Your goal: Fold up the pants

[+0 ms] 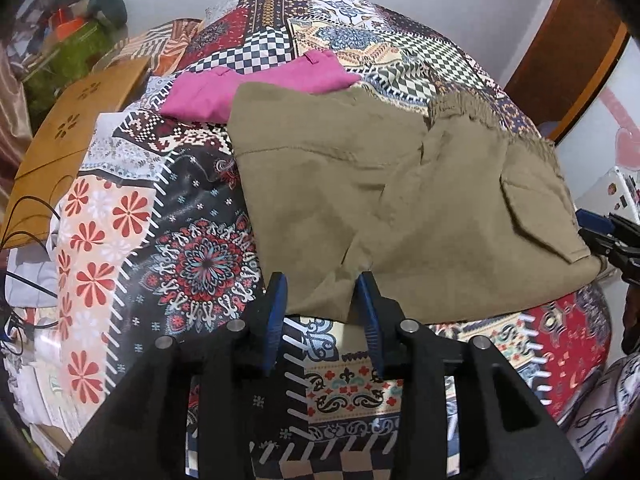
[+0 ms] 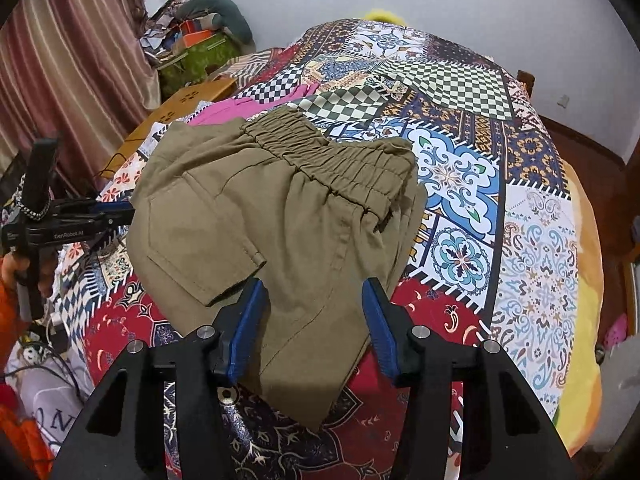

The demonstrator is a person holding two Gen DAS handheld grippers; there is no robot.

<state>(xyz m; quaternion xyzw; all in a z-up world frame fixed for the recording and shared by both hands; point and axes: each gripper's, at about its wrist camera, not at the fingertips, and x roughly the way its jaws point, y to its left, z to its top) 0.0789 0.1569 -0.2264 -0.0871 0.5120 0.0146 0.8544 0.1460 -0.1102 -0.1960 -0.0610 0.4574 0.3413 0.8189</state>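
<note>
Khaki pants lie folded on the patterned bedspread, with the elastic waistband at the far right. My left gripper is open, and the near left edge of the pants sits between its blue pads without being pressed. In the right wrist view the pants show a back pocket and the gathered waistband. My right gripper straddles their near corner with its jaws apart, so cloth fills the gap, and I see no pinch. The left gripper touches the pants' left edge, and the right gripper shows at the pants' right edge.
A folded pink garment lies just beyond the pants. A brown board and black cables are off the bed's left side. A curtain and a pile of clutter stand at the far left. A wooden headboard is at the right.
</note>
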